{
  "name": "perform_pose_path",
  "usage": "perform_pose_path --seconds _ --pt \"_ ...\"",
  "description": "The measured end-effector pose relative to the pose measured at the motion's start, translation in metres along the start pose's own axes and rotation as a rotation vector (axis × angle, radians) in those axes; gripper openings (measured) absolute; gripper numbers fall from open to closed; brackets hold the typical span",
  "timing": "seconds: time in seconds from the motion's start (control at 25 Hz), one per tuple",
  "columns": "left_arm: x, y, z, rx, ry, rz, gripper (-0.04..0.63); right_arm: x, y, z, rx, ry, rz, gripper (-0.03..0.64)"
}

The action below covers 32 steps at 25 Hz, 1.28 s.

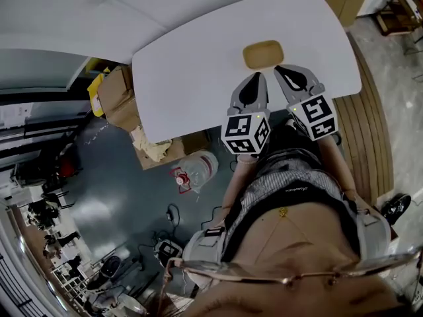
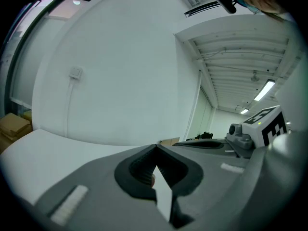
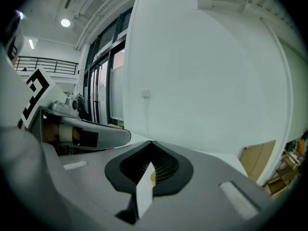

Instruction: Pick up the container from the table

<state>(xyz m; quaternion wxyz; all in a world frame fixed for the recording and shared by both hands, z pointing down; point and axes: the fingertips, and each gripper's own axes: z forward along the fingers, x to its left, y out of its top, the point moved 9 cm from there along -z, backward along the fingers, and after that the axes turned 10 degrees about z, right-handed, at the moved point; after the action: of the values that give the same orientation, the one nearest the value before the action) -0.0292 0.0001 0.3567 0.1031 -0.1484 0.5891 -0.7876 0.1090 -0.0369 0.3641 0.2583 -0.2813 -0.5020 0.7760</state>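
A: On the white, round-cornered table (image 1: 185,71), where does the task's thing sit?

B: The shallow amber oblong container (image 1: 263,54) lies flat toward the far side of the top. There is bare white surface all round it except on the near side, where both tools point at it.

A: How close are they?

B: The grey left gripper (image 1: 255,74) has its tip just short of the container's near edge. The grey right gripper (image 1: 277,67) comes in from the near right, and its tip sits right at that edge. The head view doesn't show whether it touches.

A: And the jaws?

B: Both pairs are closed with nothing clamped in them. In the left gripper view the two grey halves meet at a point, and only a white sliver of table shows through the black-lined slot behind it. The right gripper view shows the same meeting point, with a small amber patch glimpsed through its slot. Each view also catches the other tool lying just beside it, the two nearly parallel.

A: Anything else on them?

B: Each carries a cube with black-and-white square markers at its rear, the left cube (image 1: 246,133) and the right cube (image 1: 320,117). Both hang over the table's near edge.

A: Around the table?

B: Brown cardboard boxes (image 1: 119,98) sit by its left end on the dark floor. A clear plastic bag (image 1: 198,167) lies beside them.
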Motion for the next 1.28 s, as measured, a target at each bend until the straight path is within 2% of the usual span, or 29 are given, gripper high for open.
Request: perform_pose_path --seconds 0.24,0.64,1.04,1.28 --pt "0.008 -0.004 0.004 0.009 0.001 -0.004 0.002 -0.002 -0.002 0.008 -0.008 0.004 0.002 0.026" --pt "0.037 0.010 0.044 0.006 -0.108 0.012 0.002 -0.020 0.010 0.032 -0.004 -0.116 0.017 0.026" --pt "0.086 0.003 0.065 0.023 -0.155 0.002 0.002 -0.021 0.013 0.081 -0.003 -0.150 0.019 0.026" --pt "0.097 0.003 0.071 0.029 -0.188 0.004 0.002 -0.022 0.015 0.090 0.019 -0.171 0.016 0.026"
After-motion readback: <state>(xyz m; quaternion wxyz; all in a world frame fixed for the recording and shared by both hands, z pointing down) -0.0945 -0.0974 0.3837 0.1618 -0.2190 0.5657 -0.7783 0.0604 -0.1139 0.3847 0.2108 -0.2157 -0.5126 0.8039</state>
